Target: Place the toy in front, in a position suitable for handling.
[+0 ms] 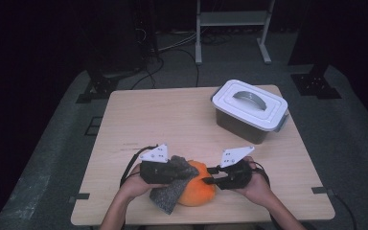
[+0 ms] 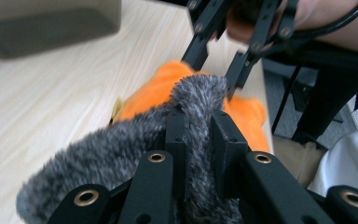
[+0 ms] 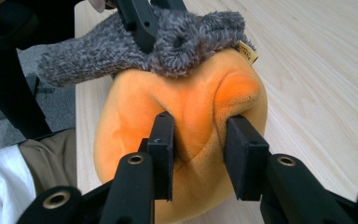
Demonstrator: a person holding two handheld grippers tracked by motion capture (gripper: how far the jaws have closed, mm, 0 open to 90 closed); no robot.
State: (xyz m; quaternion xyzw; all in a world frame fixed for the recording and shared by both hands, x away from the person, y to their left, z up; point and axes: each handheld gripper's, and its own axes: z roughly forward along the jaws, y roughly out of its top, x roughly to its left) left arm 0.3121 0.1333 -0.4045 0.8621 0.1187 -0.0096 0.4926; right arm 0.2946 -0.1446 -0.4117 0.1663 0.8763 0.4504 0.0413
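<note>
Right gripper view: orange plush (image 3: pixel 182 121) sits at the near edge of the tabletop (image 3: pixel 317 60), its lower part cut off by the frame; right hand-held gripper (image 3: pixel 199 154) pinches a fold of the orange fabric, pads dented into it. Grey fuzzy cloth (image 3: pixel 168 42) lies draped over the top of the plush, its far end hanging off toward the table edge and hiding the plush's upper side; a small tag (image 3: pixel 246 51) peeks out, print unreadable. Left gripper view: left hand-held gripper (image 2: pixel 198 135) is pressed together on the grey cloth, and the plush behind is blurred. High view: both hands at the near edge, plush half covered by cloth; white lidded box (image 1: pixel 250 109) stands well apart at the far right; room beyond is too dark to make out.
</note>
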